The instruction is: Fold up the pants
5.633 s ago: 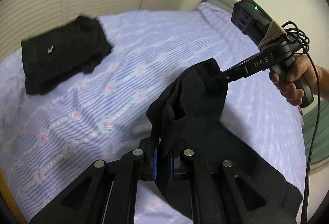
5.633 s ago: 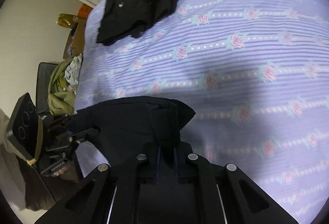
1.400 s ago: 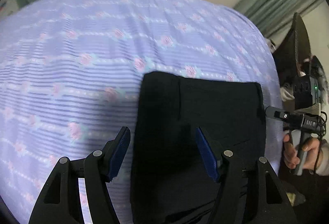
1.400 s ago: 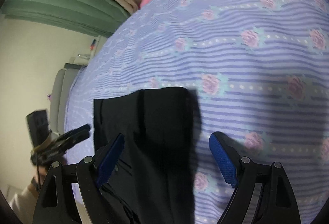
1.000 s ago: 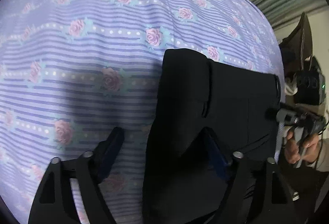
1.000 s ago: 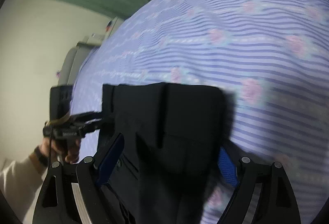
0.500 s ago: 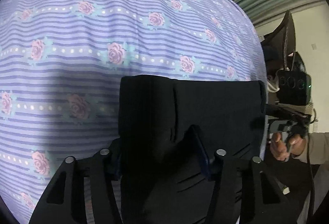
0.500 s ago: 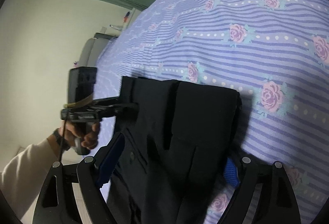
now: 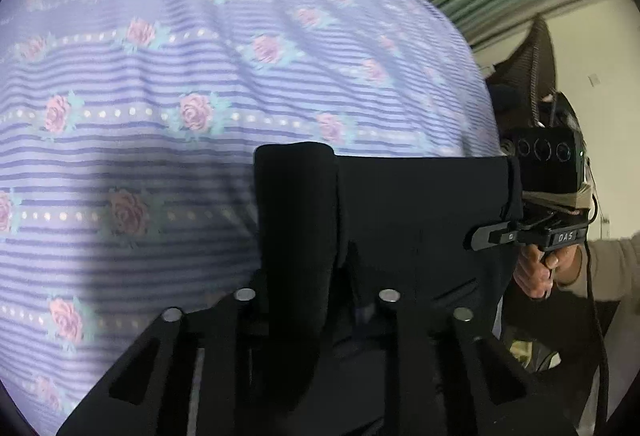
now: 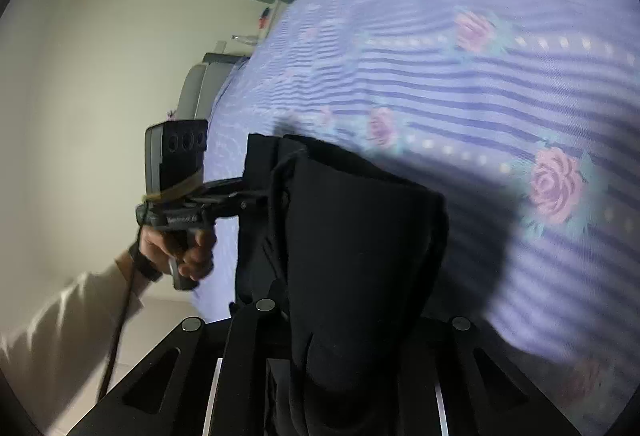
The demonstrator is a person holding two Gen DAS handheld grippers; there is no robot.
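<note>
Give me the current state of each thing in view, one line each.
Black pants: partly folded, near edge bunched and lifted off the bedspread.
Left claw: closing, pants fabric pinched between its jaws.
Right claw: closing, clamped on the pants' other edge.
Floral bedspread: spread flat under the pants.

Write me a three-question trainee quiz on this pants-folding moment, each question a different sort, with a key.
1. True or false: the black pants lie on a plain white sheet.
2. Multiple choice: what is between the fingers of the left gripper? A) bare bedsheet B) a thick fold of the pants C) a cable
3. Fill in: the right gripper grips the pants at their ____ edge as the left wrist view shows it.

Key:
1. False; the bedsheet is purple striped with pink roses.
2. B; both grippers are closing with pants fabric between their jaws.
3. Right.
</note>
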